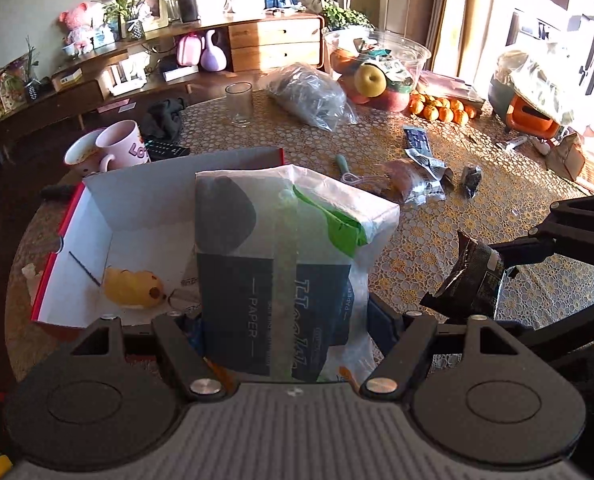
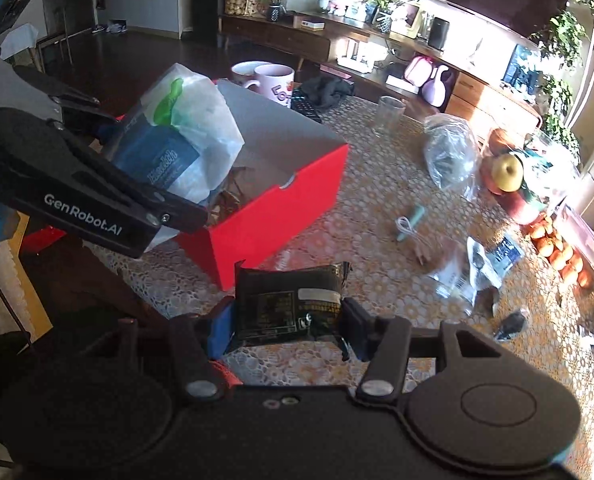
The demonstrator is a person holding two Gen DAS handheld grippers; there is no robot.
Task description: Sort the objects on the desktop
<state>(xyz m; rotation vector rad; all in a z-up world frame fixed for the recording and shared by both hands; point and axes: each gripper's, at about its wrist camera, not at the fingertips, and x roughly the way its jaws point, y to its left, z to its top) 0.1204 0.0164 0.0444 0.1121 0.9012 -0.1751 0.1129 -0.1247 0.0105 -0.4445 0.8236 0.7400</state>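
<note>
A white plastic tissue pack (image 1: 281, 272) is clamped between the left gripper (image 1: 293, 340) fingers above the open red cardboard box (image 1: 97, 216); a black foil sachet (image 2: 289, 304) is clamped between the right gripper (image 2: 287, 332) fingers. Wrappers (image 1: 429, 168) lie on the bench (image 1: 417, 224) beyond, unsorted.

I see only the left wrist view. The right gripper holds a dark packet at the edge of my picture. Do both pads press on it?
Observer: Yes. In the right wrist view the right gripper squeezes the packet between both blue pads, with its printed label toward the camera.
Operator: The tissue pack hides part of the box from me. Is anything there?
Observer: Yes, the box has something brown in it, below the tissue pack. It is too dim to name.
Operator: Is the pack over the box?
Observer: From this side, the left gripper holds it with its lower end above the box's open top.
</note>
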